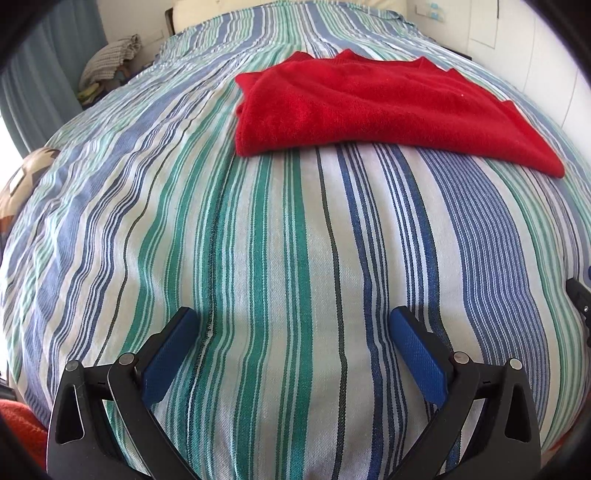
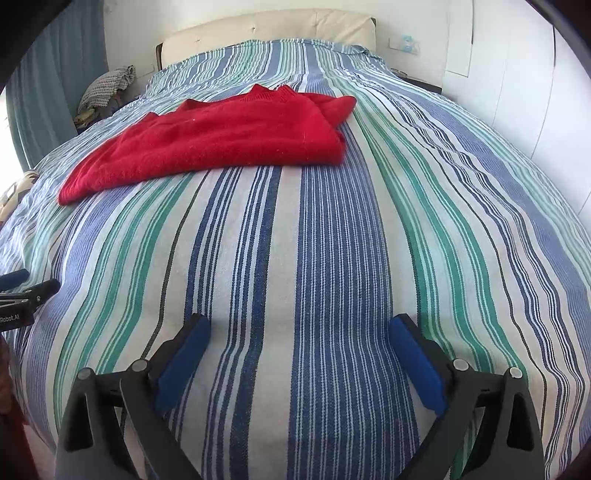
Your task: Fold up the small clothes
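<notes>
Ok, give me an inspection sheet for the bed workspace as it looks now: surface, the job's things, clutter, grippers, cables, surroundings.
Surface: striped bedspread, mostly smooth, light wrinkles toward the left side.
Job's things: red garment lying folded on the bedspread, far from both grippers; untidy points of cloth stick out along its far edge.
Clutter: patterned cloth pile beside the bed at far left; a brown patterned thing at the bed's left edge, cannot tell what.
Grippers: left gripper open, nothing between its blue pads; right gripper open, empty, held above bare bedspread.
Cables: nothing seen.
Surroundings: cream headboard, blue curtain on the left, white wall on the right.
</notes>
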The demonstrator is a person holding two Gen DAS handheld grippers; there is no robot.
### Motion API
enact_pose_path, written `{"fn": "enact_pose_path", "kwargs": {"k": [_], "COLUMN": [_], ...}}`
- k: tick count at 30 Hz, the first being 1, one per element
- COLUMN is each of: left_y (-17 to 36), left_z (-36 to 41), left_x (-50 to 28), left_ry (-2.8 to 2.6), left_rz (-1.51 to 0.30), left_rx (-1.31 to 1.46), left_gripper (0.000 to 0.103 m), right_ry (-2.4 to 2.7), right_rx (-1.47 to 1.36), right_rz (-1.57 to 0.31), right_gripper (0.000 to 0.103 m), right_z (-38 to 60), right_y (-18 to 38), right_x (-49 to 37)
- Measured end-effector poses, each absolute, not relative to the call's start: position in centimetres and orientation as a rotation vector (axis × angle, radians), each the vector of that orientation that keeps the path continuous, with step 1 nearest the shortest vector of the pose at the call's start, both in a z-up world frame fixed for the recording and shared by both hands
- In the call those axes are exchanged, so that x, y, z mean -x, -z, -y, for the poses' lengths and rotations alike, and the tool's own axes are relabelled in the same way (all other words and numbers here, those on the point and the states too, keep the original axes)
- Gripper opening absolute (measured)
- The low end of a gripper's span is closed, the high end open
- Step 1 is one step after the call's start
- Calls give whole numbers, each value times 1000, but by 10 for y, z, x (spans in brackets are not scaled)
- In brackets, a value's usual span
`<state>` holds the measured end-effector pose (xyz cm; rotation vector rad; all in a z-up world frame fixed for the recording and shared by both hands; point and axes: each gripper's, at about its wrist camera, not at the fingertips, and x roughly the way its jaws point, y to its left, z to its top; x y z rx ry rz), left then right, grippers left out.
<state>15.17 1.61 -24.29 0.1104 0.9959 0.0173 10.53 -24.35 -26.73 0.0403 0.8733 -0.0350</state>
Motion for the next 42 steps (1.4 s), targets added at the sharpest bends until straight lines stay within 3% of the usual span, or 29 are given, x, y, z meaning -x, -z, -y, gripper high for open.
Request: {"fn": "enact_pose_path", "kwargs": {"k": [7, 10, 17, 23, 24, 25, 26, 30, 36, 42], "left_y": [220, 197, 195, 212, 213, 214, 215, 212, 207, 206], "left_z": [-26, -35, -59, -66, -66, -66, -66, -71, -91, -110], "left_x": [-145, -138, -153, -163, -164, -165, -166, -169, -177, -173], "left_ry": [23, 44, 14, -18, -19, -22, -27, -25, -17, -67], "left_rz": [-993, -915, -915, -965, -972, -977, -983, -1004, -1019, -1015], "left_rx": [-41, -9, 92, 107, 112, 113, 113, 154, 271, 299], "left_gripper": [101, 101, 101, 101, 101, 101, 101, 101, 101, 101], "right_ry": [-14, -91, -133, -184, -190, -180, -163, -146, -353, -455], "right_rx": [-76, -212, -536, -736, -725, -694, -675, -608, -444, -320], "right_rz": [-959, -931, -864, -1023, -1050, -1057, -1052, -992, -953, -1019], "right_gripper": [98, 98, 97, 81, 59, 20, 10, 10, 10, 10], "right_z": [251, 272, 345, 348, 341, 335, 330, 301, 183, 52], "right_y": [255, 229, 196, 246, 253, 255, 252, 211, 131, 157], "right_x": [-116, -132, -255, -331, -337, -338, -338, -338, -362, -388]}}
